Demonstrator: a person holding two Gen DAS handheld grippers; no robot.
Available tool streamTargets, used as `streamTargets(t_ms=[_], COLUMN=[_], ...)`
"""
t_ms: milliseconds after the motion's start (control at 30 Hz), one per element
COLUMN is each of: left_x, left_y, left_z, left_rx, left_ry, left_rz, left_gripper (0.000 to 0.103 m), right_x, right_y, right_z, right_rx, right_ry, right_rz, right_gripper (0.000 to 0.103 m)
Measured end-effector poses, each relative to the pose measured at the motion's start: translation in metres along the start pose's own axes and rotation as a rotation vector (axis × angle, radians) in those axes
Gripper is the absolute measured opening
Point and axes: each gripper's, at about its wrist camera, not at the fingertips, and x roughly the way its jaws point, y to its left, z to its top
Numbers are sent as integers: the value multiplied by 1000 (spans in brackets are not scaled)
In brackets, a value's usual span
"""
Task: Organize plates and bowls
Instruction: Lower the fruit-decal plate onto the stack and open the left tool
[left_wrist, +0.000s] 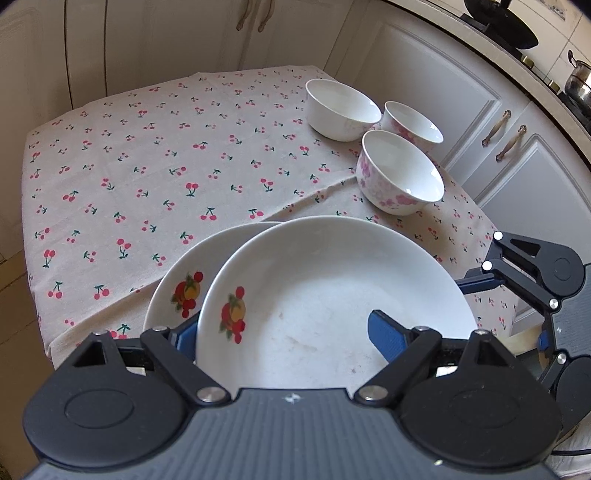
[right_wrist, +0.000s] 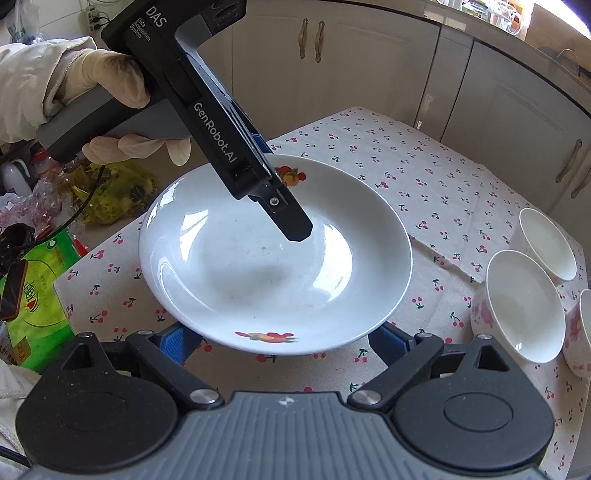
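Left gripper (left_wrist: 284, 336) up close: jaws wide apart, nothing clamped. It straddles the rim of the top plate (left_wrist: 332, 295), with one blue pad (left_wrist: 384, 339) over the plate's well and the other outside the rim on the side of the fruit print. Neither pad presses on the plate. In the right wrist view one black finger of it dips into the well from the far side, and a gloved hand (right_wrist: 110, 74) holds its handle.

Right gripper (right_wrist: 280, 345): jaws also wide, holding nothing. Its two blue pads sit at the plate's near rim, one on each side, tips hidden under the rim. No squeeze visible.

Counts:
- Plates: 2. The top plate overlaps the second plate (left_wrist: 173, 280), offset to its right in the left wrist view. Both are white with a fruit print and sit at the near edge of the table. Can't tell whether the top one rests on the lower one. From the right wrist view I can only make out one.
- Bowls: 3, upright and clustered near the table's right edge, well apart from the plates. One is plain white (left_wrist: 341, 110) and two have pink flowers (left_wrist: 412, 125) (left_wrist: 400, 173). The pink pair look to be touching, and the white one sits just beside them.

Cherry-print tablecloth (left_wrist: 147, 166) covers the table. Cream cabinets (left_wrist: 424, 74) behind.
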Motion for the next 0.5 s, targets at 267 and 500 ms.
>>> streamTargets(t_ms=[267,500], left_x=[9,14], left_y=[4,6], left_z=[0,0], left_rx=[3,11], left_ry=[30,52], left_rz=[1,13], left_gripper=[89,89], right_x=[0,-1], right_y=[5,6], right_z=[3,4], right_rx=[-1,-1], right_ry=[6,6], right_rz=[-21,-22], right_gripper=[98,98])
